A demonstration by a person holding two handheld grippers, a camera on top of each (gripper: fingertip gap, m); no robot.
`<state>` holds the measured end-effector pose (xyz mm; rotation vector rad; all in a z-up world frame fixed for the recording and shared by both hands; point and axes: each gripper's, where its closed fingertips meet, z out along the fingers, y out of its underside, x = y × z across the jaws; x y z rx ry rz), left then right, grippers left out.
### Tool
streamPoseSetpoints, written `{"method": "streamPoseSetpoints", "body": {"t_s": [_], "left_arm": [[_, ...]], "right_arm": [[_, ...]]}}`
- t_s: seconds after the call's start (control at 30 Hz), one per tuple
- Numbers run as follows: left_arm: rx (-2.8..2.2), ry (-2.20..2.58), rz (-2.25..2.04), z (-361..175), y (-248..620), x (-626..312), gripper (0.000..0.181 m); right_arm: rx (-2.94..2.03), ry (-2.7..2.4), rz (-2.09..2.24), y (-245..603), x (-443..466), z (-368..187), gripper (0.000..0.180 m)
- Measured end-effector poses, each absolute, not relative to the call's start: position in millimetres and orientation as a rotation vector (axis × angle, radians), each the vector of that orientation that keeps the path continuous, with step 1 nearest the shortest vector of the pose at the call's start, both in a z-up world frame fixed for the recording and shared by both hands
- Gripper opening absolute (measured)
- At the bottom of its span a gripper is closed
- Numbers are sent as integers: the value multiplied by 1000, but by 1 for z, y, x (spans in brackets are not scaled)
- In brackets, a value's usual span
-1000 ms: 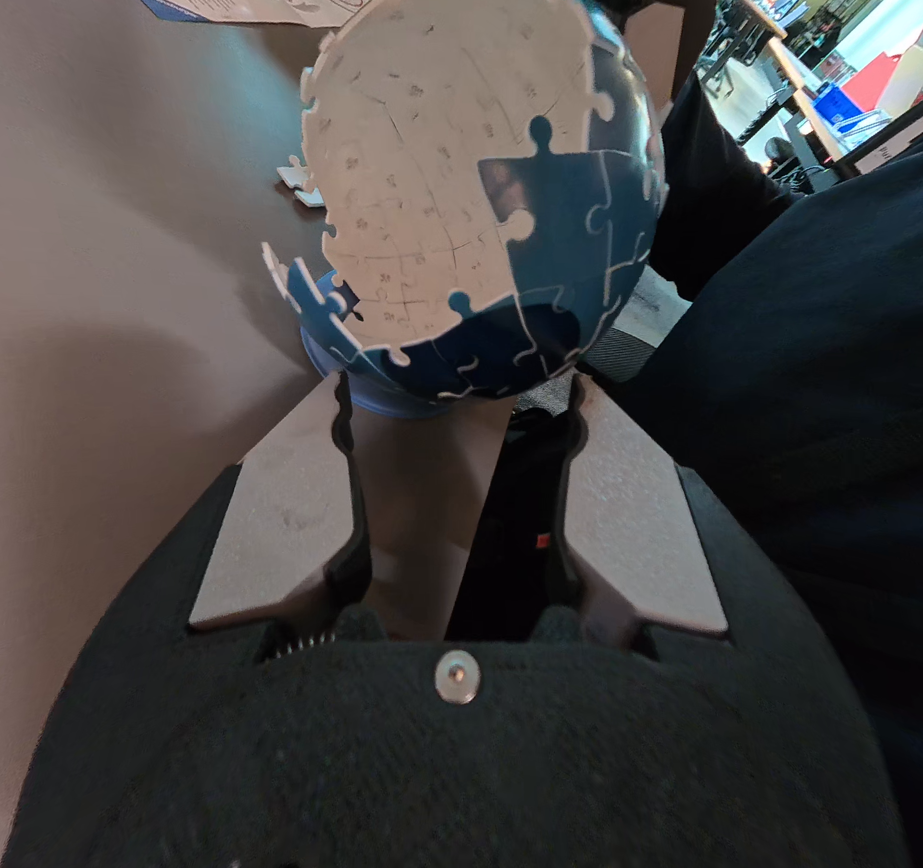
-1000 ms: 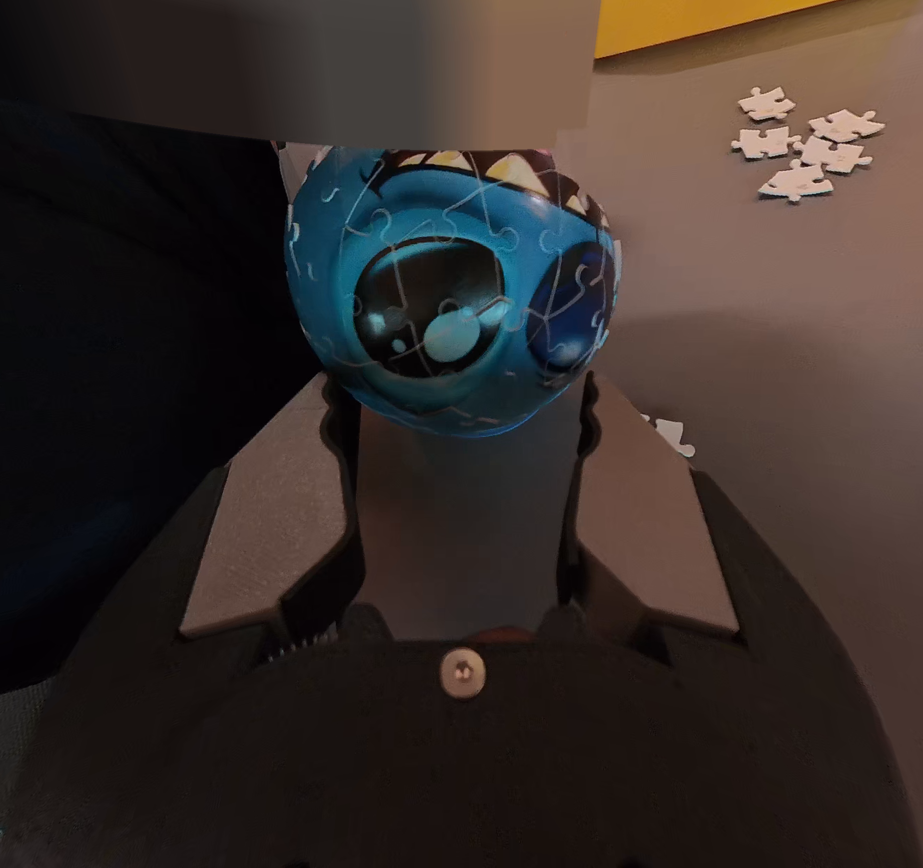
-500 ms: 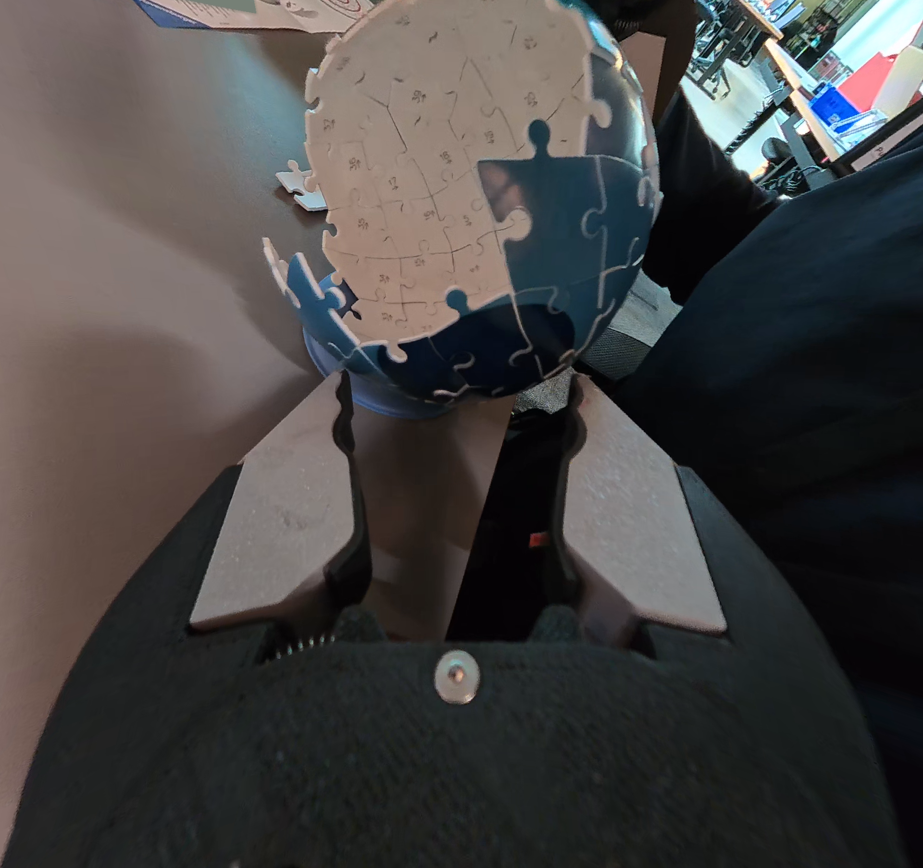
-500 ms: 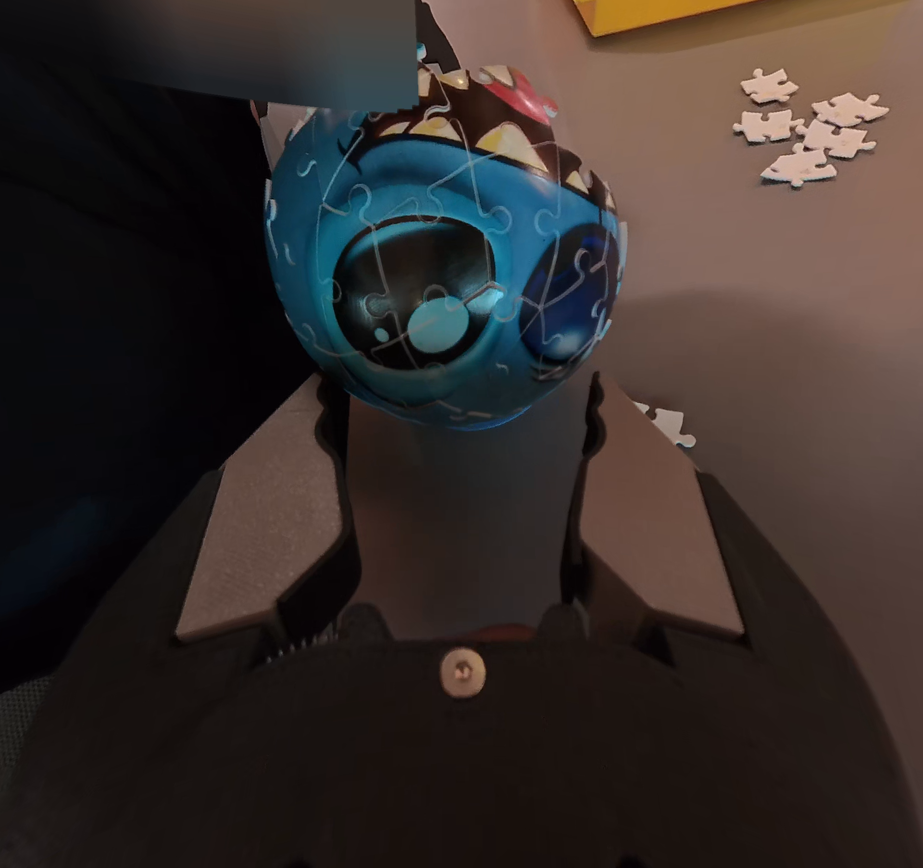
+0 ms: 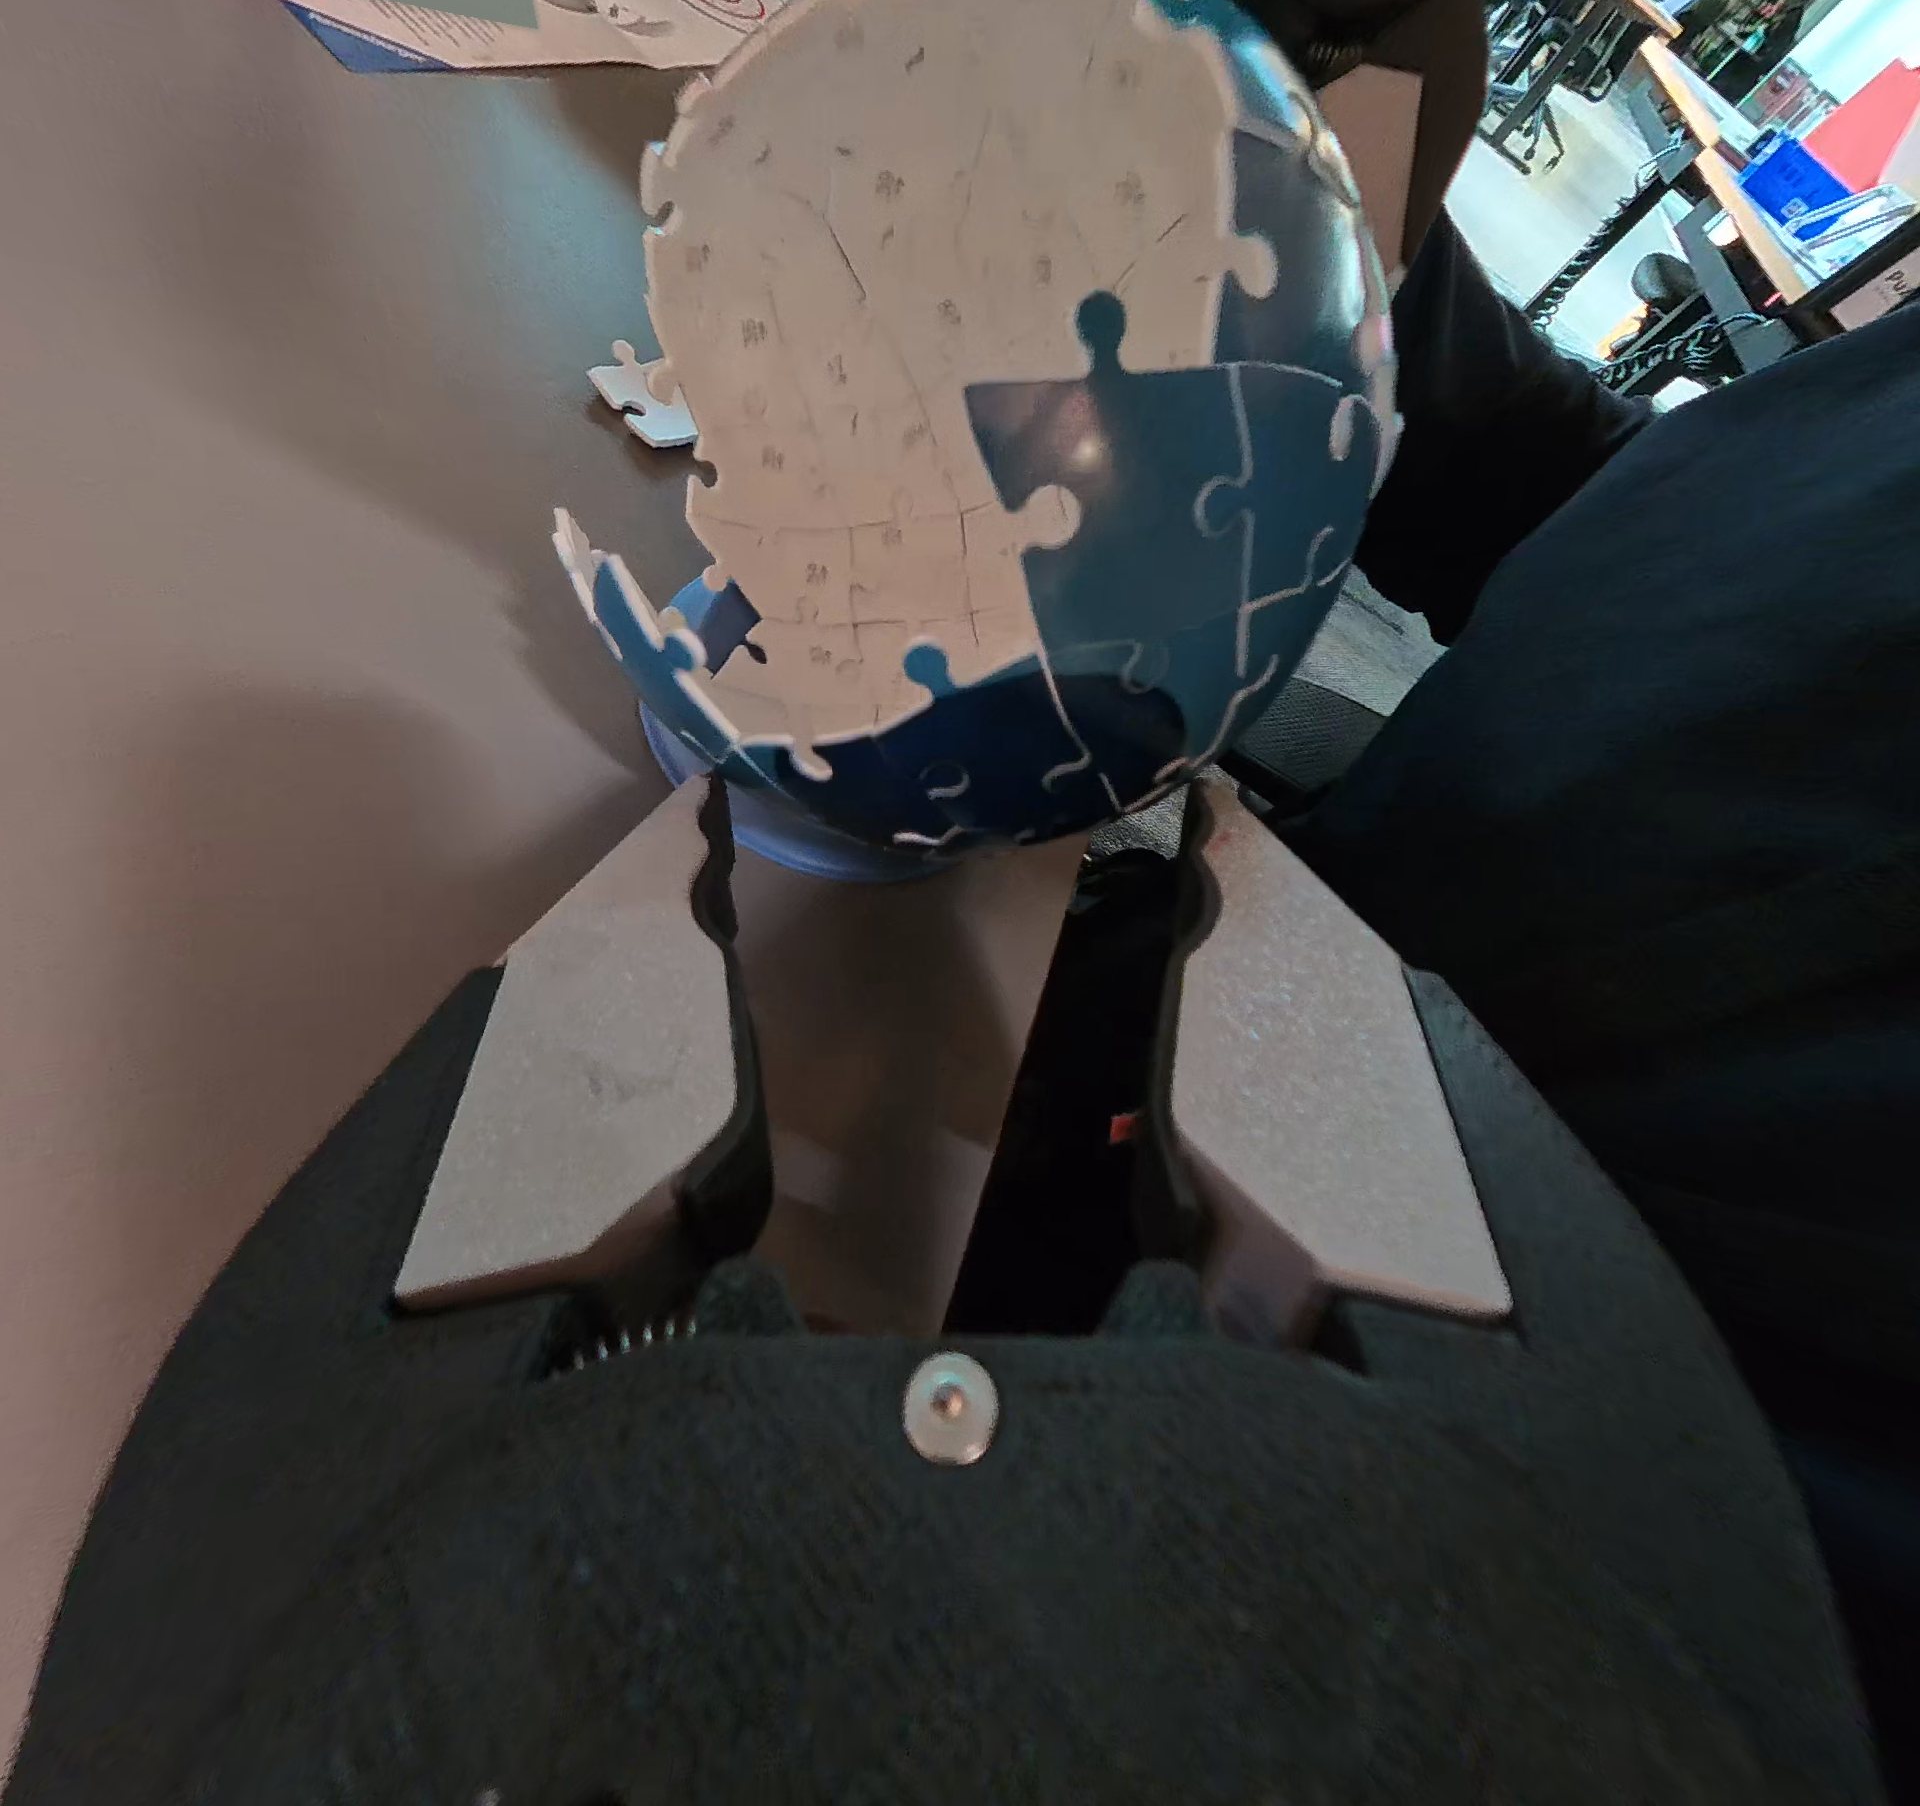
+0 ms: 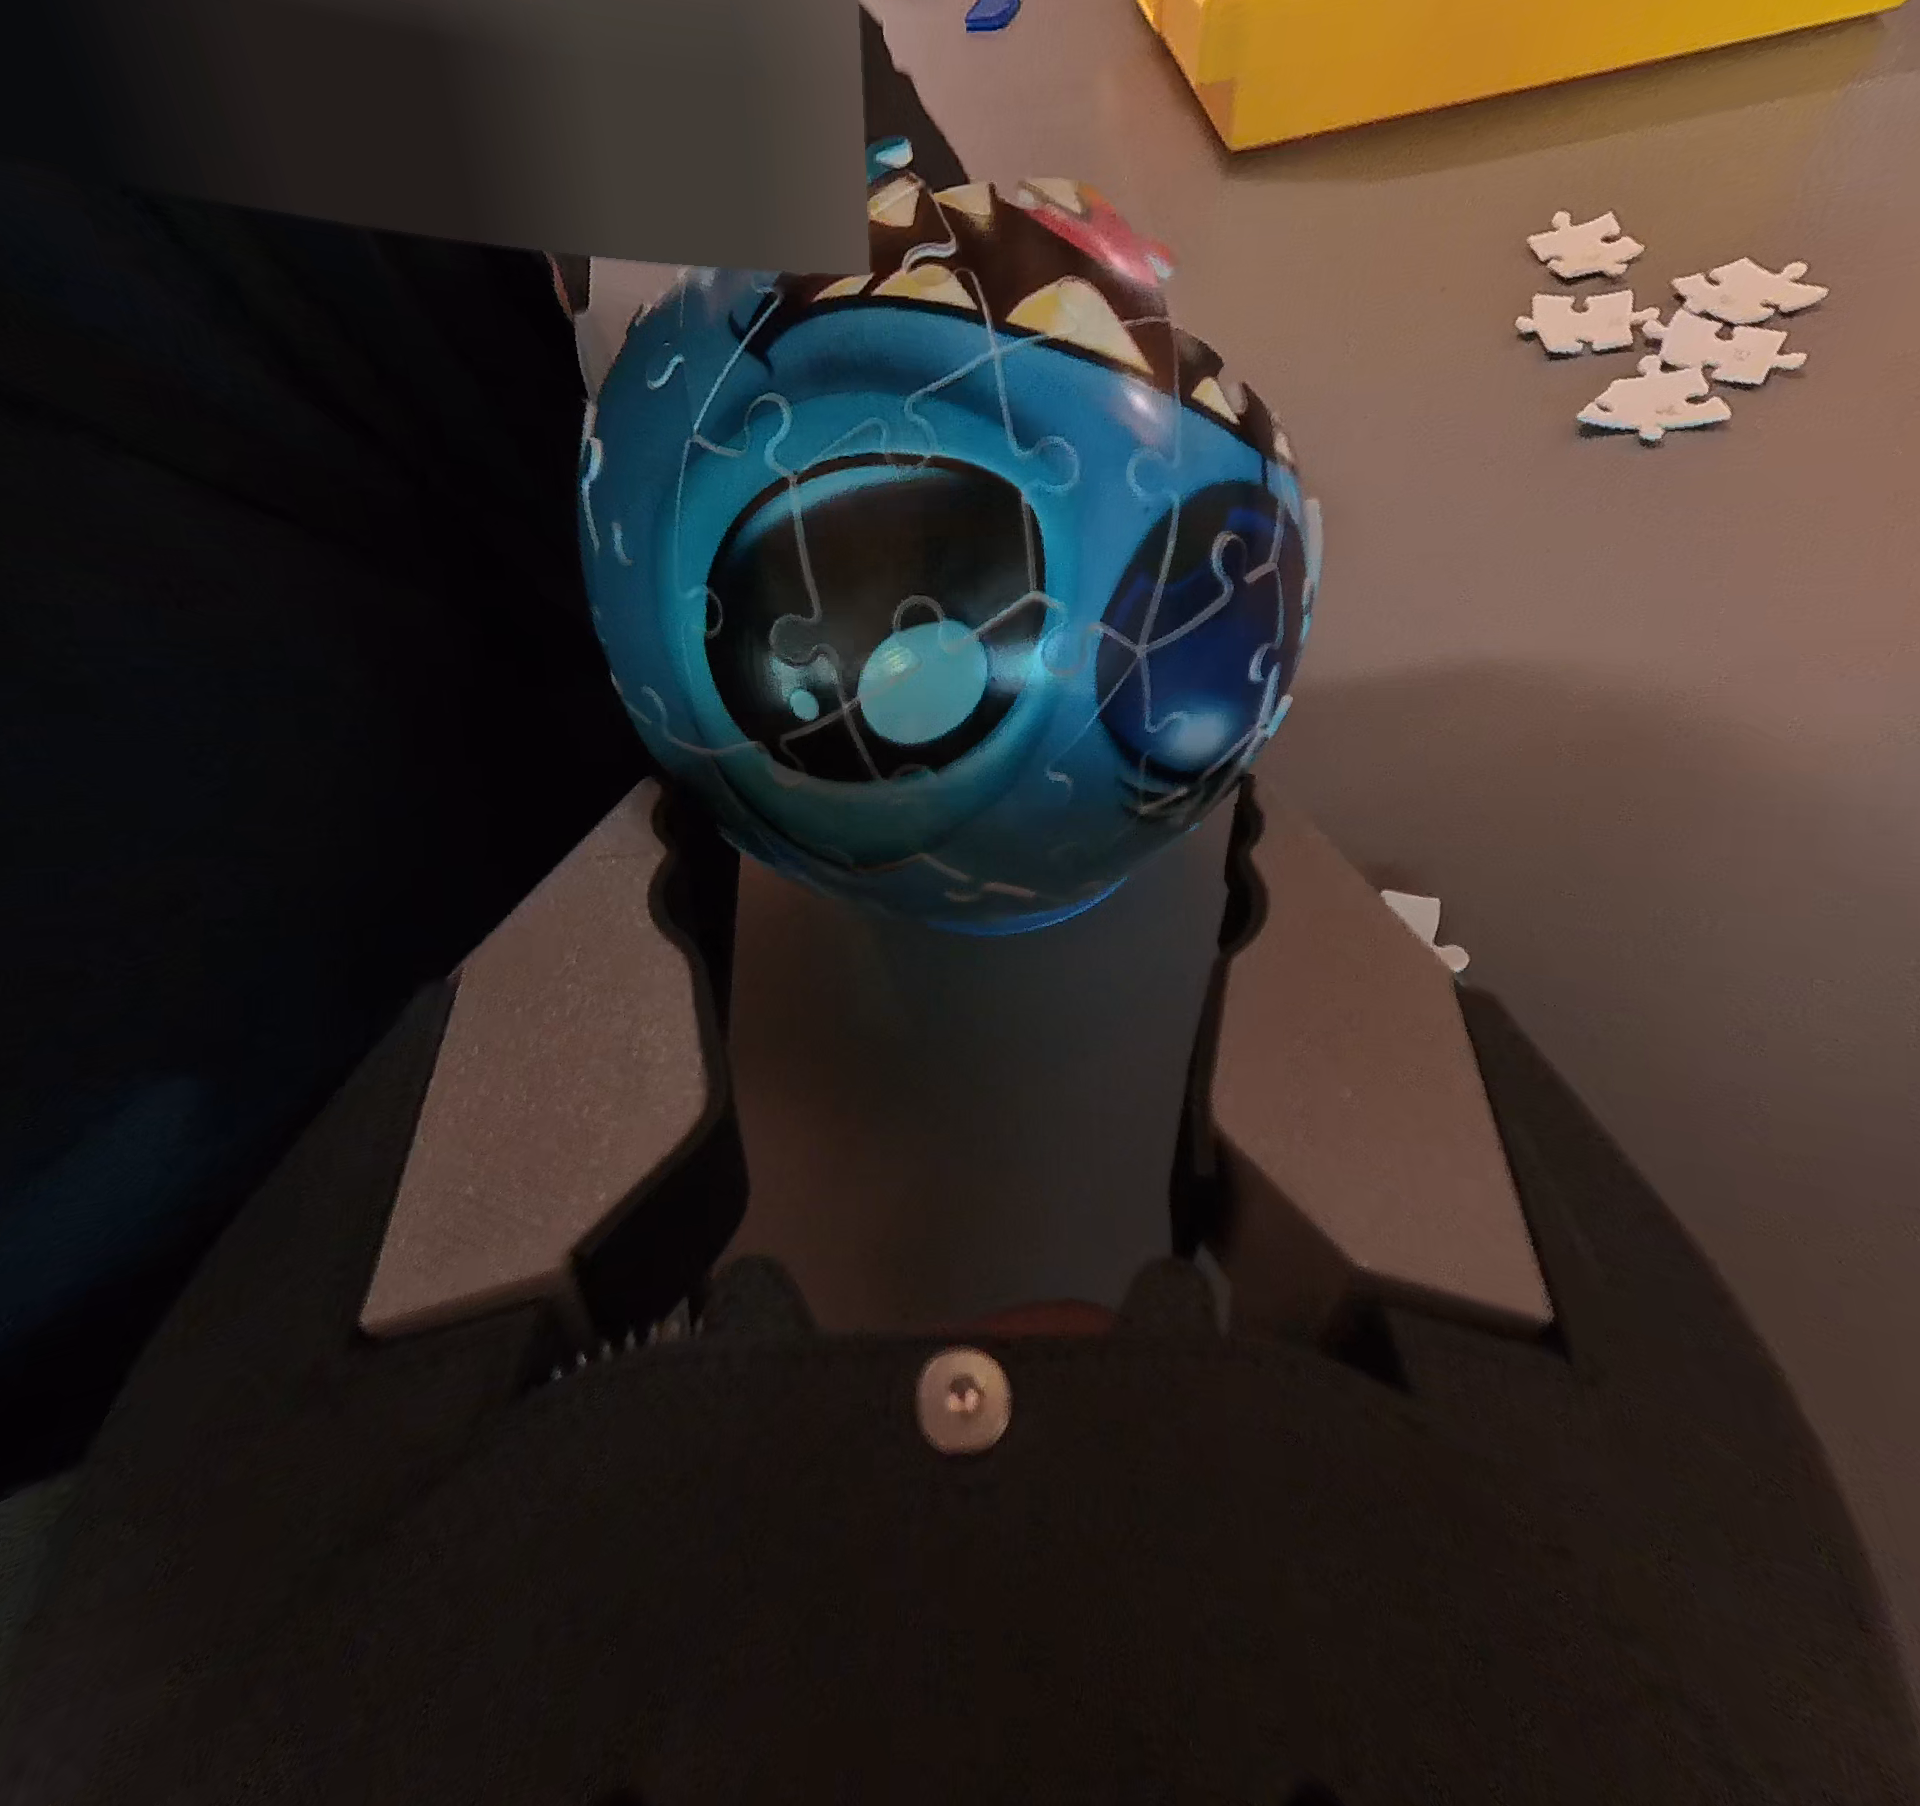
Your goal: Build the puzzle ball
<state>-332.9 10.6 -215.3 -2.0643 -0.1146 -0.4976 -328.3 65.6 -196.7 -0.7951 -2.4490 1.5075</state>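
The puzzle ball (image 5: 1143,530) is partly built and stands on a blue ring stand (image 5: 800,847) near the table edge. The left wrist view shows its open side, with the white backs of the pieces (image 5: 914,302) inside and a blue shell around them. The right wrist view shows the ball's outer face (image 6: 935,613), blue with a large dark eye and a toothed mouth. My left gripper (image 5: 951,806) is open, with its tips on either side of the ball's underside. My right gripper (image 6: 951,821) is open and sits the same way on the opposite side.
Several loose white pieces (image 6: 1662,333) lie on the dark table to the right, and one more (image 6: 1423,925) sits by my right finger. A yellow box (image 6: 1507,0) stands at the back. A leaflet (image 5: 623,0) and a loose piece (image 5: 644,395) lie beyond the ball. A person in dark clothing (image 5: 1662,717) is close on the right. To reach the loose piece (image 5: 644,395) in a straight line is about 6 cm for my right fingers, about 12 cm for my left.
In the right wrist view the ball looms slightly larger and more of its mouth and the yellow box show. The left wrist view has barely shifted. Neither jaw opening has changed.
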Motion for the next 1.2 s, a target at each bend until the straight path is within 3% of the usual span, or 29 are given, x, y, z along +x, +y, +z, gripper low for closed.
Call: {"method": "streamPoseSetpoints", "body": {"t_s": [1.2], "left_arm": [[-2019,-287,-837,-212,18,-315,80]], "right_arm": [[-1013,-2795,1426,78,-322,-191,107]]}}
